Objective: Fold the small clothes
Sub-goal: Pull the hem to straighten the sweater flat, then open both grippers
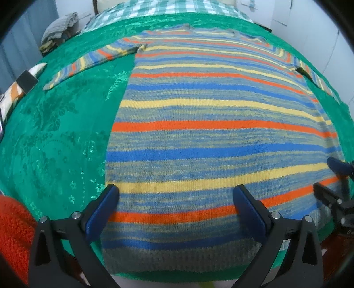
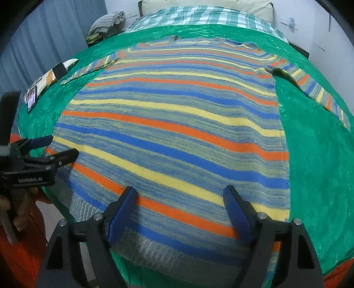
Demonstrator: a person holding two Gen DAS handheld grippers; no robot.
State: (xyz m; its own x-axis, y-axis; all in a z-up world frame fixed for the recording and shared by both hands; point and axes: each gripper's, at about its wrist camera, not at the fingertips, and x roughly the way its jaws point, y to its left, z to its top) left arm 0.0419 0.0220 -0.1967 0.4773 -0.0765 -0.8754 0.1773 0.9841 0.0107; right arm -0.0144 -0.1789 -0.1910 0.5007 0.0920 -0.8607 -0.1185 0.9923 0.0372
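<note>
A knitted sweater (image 1: pixel 216 124) (image 2: pixel 177 133) striped in blue, yellow, orange and grey lies flat on a green cloth, both sleeves spread out to the sides and its grey hem nearest me. My left gripper (image 1: pixel 176 190) (image 2: pixel 63 146) hovers over the hem's left corner, jaws wide and nothing pinched between them. Over the hem's right part my right gripper (image 2: pixel 180 190) (image 1: pixel 325 174) is open too, with the fabric lying flat beneath its blue pads (image 2: pixel 237 212). A hand (image 2: pixel 20 212) holds the left gripper's handle.
The green patterned cloth (image 1: pixel 55 133) (image 2: pixel 316 166) covers the surface, bare on both sides of the sweater. Checked bedding (image 2: pixel 199 15) lies beyond it, with a grey clothes heap (image 1: pixel 59 26) at back left. A phone (image 2: pixel 31 97) and an orange-white object (image 1: pixel 20 86) sit at the left edge.
</note>
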